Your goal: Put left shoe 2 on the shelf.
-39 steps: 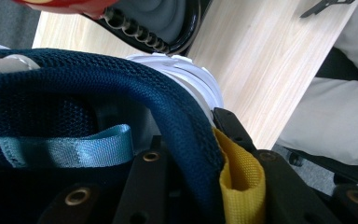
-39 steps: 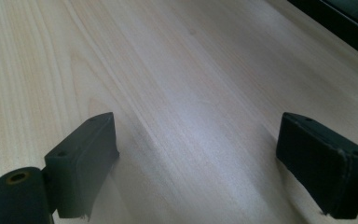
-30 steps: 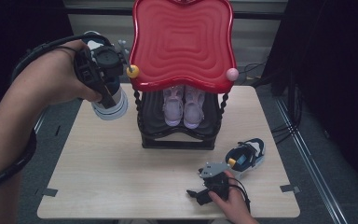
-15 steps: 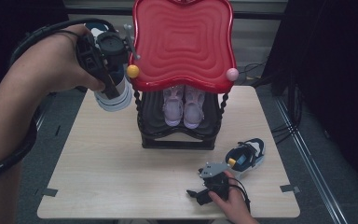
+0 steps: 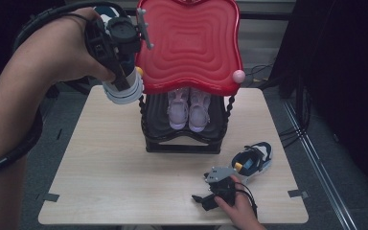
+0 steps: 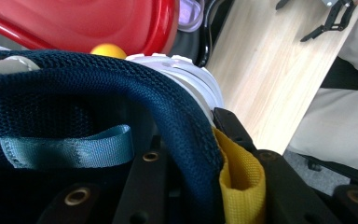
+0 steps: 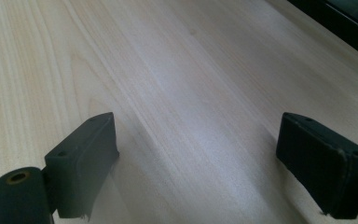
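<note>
right gripper point(image 5: 206, 199): rested on the table point(image 5: 110, 177) in front of the rack point(image 5: 184, 139), jaws spread, nothing gripped | second shoe point(image 5: 251, 162): left lying right of the rack, not yet shelved | pink pair point(image 5: 188, 108): already placed inside | left gripper point(image 5: 117, 86): clenched on the navy mesh collar of a white-soled shoe point(image 6: 121, 121), yellow-lined, lifted beside the rack's red top point(image 5: 189, 45), upper left.

Pale wooden table point(image 5: 124, 187) on grey floor point(image 5: 330, 158), surroundings apparently dark.
</note>
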{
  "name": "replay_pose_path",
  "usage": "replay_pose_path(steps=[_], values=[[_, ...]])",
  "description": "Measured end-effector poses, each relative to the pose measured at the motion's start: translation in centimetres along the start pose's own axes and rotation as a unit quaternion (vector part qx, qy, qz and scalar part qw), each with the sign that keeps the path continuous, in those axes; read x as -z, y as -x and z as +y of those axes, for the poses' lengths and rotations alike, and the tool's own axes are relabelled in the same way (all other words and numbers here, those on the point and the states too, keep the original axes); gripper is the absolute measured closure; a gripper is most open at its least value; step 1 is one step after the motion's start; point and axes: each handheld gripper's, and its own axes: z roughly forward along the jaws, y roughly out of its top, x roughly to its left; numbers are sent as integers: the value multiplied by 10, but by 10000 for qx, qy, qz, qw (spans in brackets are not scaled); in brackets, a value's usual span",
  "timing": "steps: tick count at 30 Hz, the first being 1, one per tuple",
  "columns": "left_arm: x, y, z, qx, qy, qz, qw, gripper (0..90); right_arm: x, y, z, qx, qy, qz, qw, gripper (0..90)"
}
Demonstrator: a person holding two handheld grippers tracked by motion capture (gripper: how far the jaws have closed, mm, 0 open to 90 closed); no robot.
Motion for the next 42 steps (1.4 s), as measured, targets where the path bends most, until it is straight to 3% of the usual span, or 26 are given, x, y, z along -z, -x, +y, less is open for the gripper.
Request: replay_pose_path(steps=[28,38,42], values=[[1,-12,60,-459,108,53,9989,750,0,0,0,22,13,0,10000,117],[-8,-20,79,-791,33,82,9968,748,0,0,0,15,11,1,10000,117],[-13,-22,85,-785,25,106,9969,747,0,0,0,6,7,0,10000,117]])
